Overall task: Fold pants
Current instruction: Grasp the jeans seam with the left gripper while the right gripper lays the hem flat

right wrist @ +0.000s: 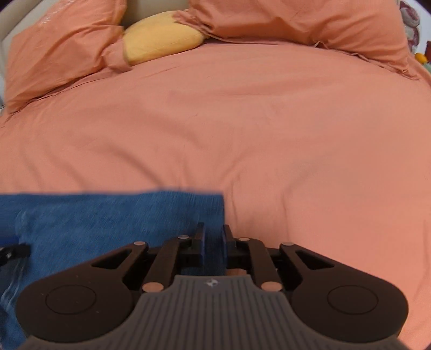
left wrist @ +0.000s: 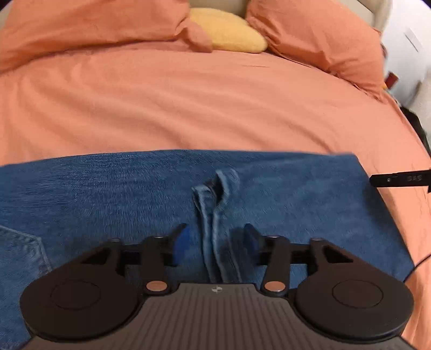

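Blue jeans (left wrist: 107, 193) lie folded flat on an orange bed cover (left wrist: 188, 107). In the left wrist view my left gripper (left wrist: 215, 237) is open, its fingers either side of a raised seam ridge (left wrist: 218, 215) of denim. A pocket (left wrist: 18, 250) shows at lower left. In the right wrist view my right gripper (right wrist: 212, 242) is nearly closed on the right edge of the jeans (right wrist: 107, 220), with denim between the fingers. The right gripper's finger (left wrist: 398, 179) shows at the left view's right edge.
Two orange pillows (left wrist: 80, 24) (left wrist: 323, 37) and a yellow cushion (left wrist: 229, 29) lie at the head of the bed. The bed's right edge (left wrist: 414, 129) drops off near dark objects. The left gripper's tip (right wrist: 13, 251) shows at the right view's left edge.
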A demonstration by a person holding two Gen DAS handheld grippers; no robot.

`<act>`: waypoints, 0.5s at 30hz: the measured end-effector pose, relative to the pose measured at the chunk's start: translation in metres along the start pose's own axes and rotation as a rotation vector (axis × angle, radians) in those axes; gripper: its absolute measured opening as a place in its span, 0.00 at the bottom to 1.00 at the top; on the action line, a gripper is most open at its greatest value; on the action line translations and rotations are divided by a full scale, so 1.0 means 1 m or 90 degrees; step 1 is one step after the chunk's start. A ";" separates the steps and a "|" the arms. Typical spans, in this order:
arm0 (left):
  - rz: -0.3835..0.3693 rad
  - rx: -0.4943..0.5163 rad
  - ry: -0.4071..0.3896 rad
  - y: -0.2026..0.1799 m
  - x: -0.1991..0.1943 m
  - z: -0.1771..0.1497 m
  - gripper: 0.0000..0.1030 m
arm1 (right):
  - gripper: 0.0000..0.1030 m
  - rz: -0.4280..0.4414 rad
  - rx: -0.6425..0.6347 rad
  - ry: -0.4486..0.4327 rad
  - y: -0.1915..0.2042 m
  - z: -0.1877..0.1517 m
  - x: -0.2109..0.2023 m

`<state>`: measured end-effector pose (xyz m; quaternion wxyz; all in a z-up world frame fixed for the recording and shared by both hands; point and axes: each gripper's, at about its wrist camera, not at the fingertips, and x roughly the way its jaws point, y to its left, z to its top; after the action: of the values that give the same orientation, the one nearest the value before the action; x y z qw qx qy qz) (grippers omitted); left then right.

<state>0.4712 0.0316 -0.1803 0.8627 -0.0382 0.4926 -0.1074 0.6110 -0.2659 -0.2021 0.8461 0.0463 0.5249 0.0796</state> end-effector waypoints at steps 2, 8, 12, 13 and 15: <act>0.006 0.019 0.002 -0.009 -0.012 -0.010 0.53 | 0.11 0.018 -0.007 0.019 -0.002 -0.019 -0.017; -0.010 0.067 0.022 -0.032 -0.038 -0.044 0.47 | 0.12 0.029 -0.044 0.052 -0.007 -0.089 -0.056; 0.014 0.072 0.050 -0.037 -0.032 -0.059 0.40 | 0.11 0.039 -0.045 0.050 -0.014 -0.117 -0.066; 0.017 0.065 0.059 -0.036 -0.028 -0.062 0.40 | 0.11 0.038 -0.039 0.048 -0.015 -0.121 -0.066; 0.014 0.028 0.080 -0.029 -0.019 -0.067 0.40 | 0.12 0.032 -0.038 0.049 -0.014 -0.122 -0.058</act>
<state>0.3999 0.0105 -0.1936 0.8317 -0.0070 0.5440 -0.1107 0.4775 -0.2913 -0.2072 0.8241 0.0307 0.5532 0.1182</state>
